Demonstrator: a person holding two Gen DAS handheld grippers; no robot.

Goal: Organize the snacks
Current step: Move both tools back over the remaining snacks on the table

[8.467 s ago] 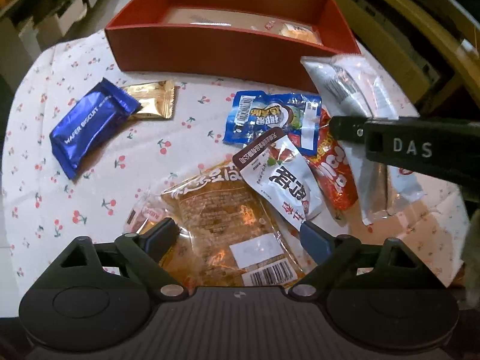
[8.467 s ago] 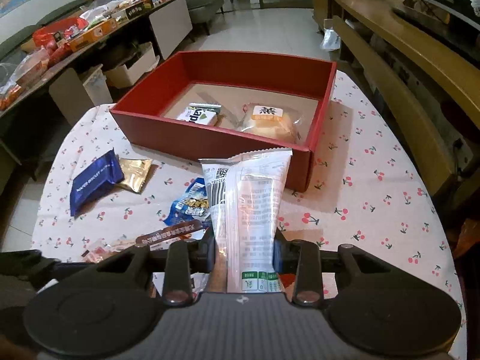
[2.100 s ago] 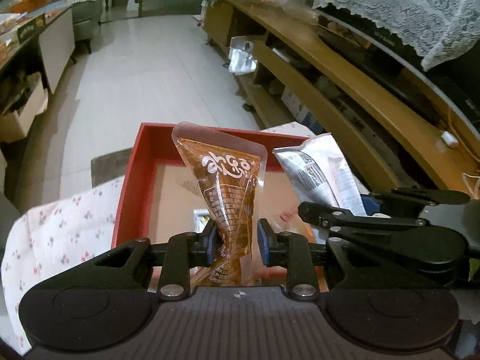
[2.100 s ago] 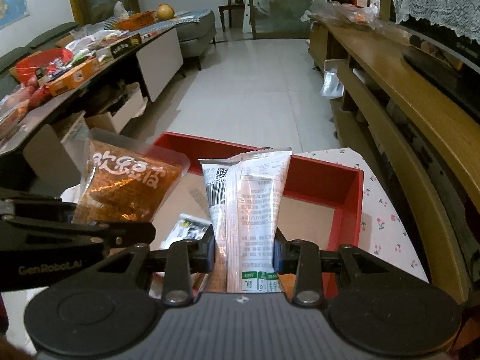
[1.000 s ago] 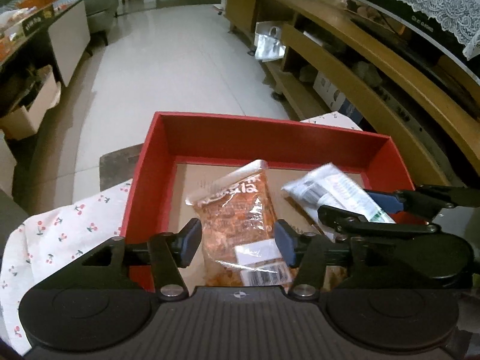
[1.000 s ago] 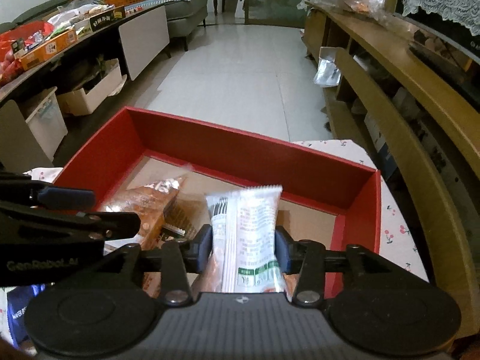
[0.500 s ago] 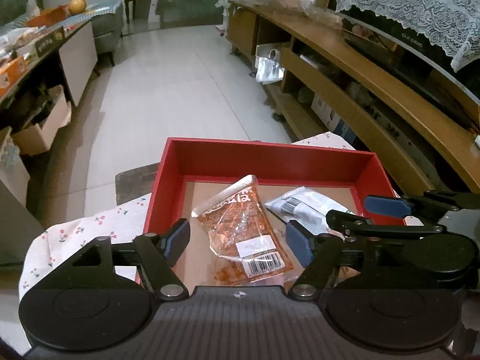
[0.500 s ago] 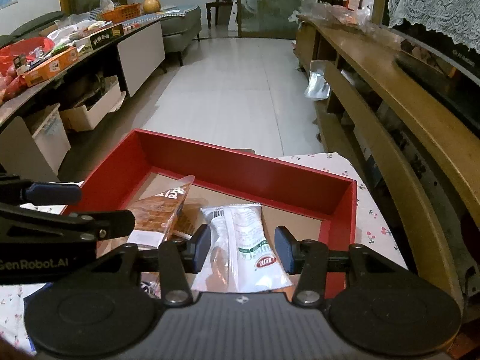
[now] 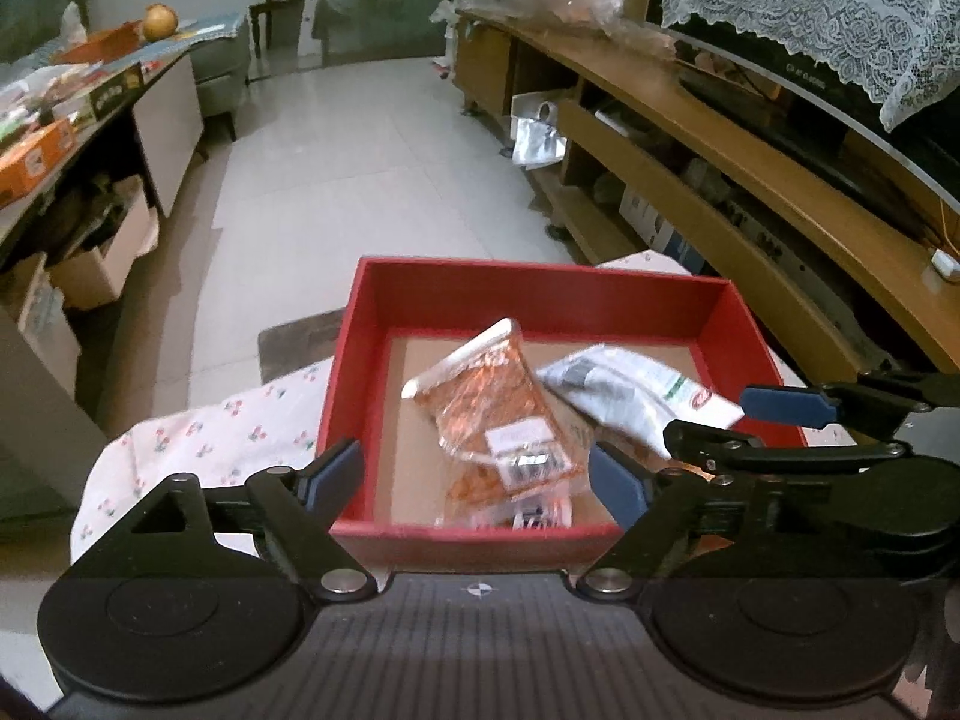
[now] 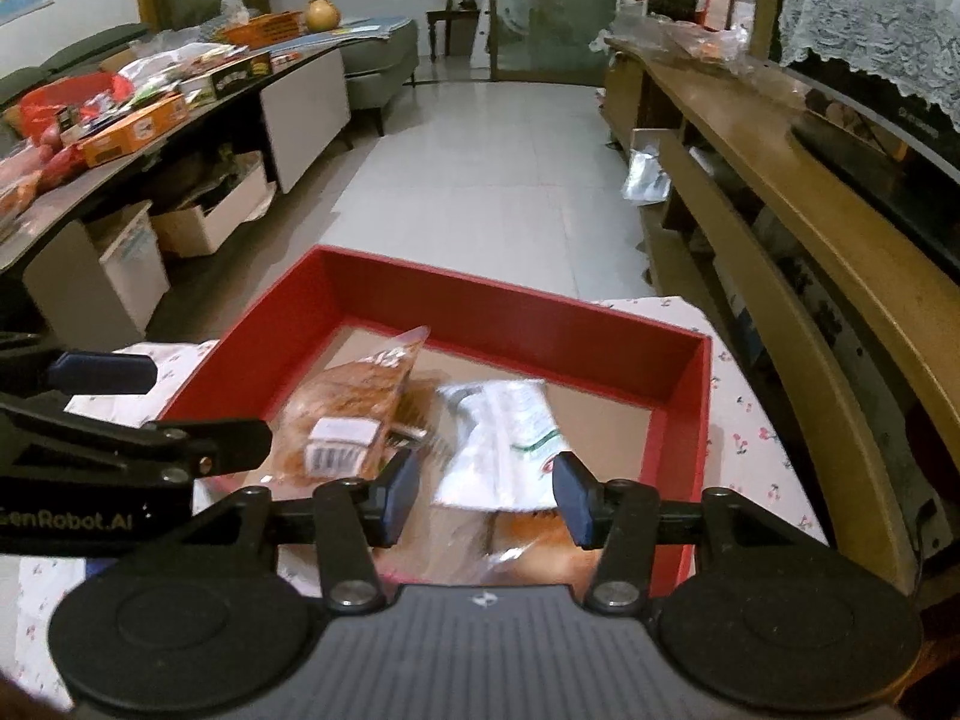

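Observation:
A red box (image 9: 543,291) (image 10: 522,315) sits on the cherry-print tablecloth (image 9: 240,429). An orange-brown snack bag (image 9: 492,405) (image 10: 354,408) lies loose inside it, and a white snack bag (image 9: 624,393) (image 10: 504,441) lies to its right. My left gripper (image 9: 477,480) hangs above the box's near wall; its jaws are opening, with nothing pressed between them. My right gripper (image 10: 483,495) hovers over the white bag with its jaws opening, clear of the bag. Each gripper also shows in the other's view, the right gripper (image 9: 750,429) and the left gripper (image 10: 204,420).
A long wooden shelf unit (image 10: 780,192) runs along the right, close to the table. A low counter (image 10: 150,102) crowded with boxes and packets stands at the left. Tiled floor (image 9: 360,150) lies beyond the box. Another pale packet (image 10: 528,546) lies under the white bag.
Both grippers let go of their bags, which now lie in the red box. Both jaws have widened, and both grippers have drawn back and upward from the box.

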